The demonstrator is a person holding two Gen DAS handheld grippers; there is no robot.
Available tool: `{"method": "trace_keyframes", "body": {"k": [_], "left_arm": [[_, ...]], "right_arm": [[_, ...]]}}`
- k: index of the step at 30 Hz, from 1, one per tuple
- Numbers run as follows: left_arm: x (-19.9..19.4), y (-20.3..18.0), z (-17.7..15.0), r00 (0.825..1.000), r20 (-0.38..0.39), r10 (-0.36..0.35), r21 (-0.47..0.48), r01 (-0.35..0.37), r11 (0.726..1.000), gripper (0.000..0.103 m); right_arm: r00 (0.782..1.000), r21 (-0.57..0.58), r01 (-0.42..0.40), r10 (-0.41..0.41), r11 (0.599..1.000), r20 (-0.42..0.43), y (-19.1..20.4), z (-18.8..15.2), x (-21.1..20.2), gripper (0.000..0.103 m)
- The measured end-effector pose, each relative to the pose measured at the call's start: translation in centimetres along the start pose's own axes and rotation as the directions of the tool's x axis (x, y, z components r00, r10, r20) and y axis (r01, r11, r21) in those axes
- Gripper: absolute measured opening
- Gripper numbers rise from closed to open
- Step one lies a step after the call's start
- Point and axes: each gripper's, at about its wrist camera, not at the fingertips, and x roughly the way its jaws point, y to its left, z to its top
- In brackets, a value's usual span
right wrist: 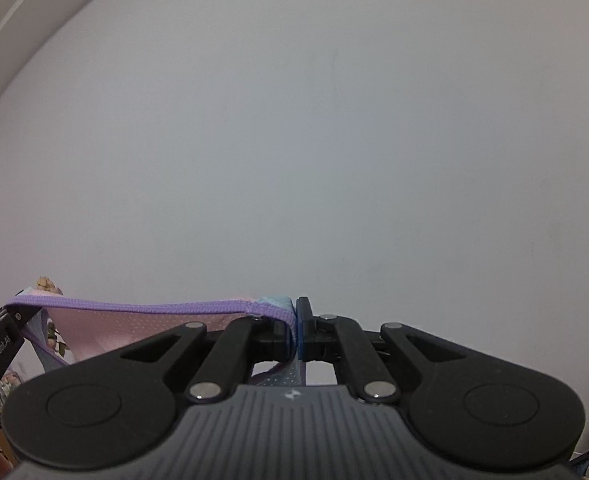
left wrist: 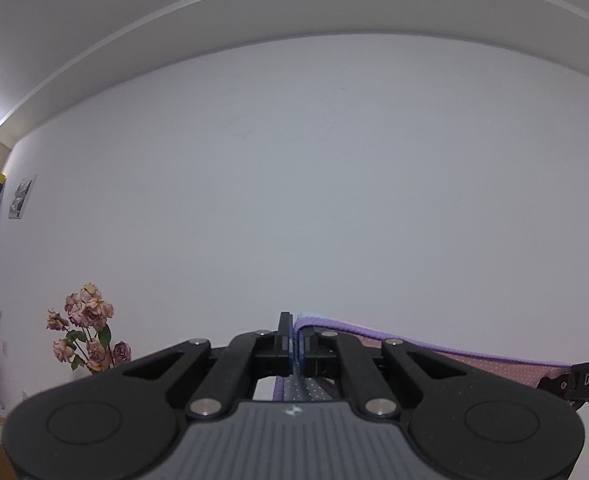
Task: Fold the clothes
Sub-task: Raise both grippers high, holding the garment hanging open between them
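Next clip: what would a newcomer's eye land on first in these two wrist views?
The pink dotted garment with purple trim, stretched in the air in front of a bare white wall. The left gripper and the right gripper are each shut on one end of its edge. Third, the dried pink roses low on the left of the left view.

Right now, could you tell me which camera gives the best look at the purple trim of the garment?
The right wrist view: the purple trim runs unbroken from the left gripper to the right gripper. The left wrist view shows a shorter stretch of it, partly behind its own linkage.
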Motion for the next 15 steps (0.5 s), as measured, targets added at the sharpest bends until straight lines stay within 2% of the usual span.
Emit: {"method": "trace_keyframes", "body": {"k": [9,15], "left_arm": [[4.6,0.3,-1.1,0.997,-0.041,0.073,0.068,-0.07,0.995,0.002],[10.2,-0.2,-3.0,0.993,-0.046,0.112,0.104,-0.107,0.989,0.002]], "right_arm": [[0.999,-0.056,0.042,-0.043,0.998,-0.012,1.2,-0.1,5.6,0.003],[0.997,-0.088,0.073,-0.076,0.993,-0.027,1.7,-0.1,12.1,0.003]]}}
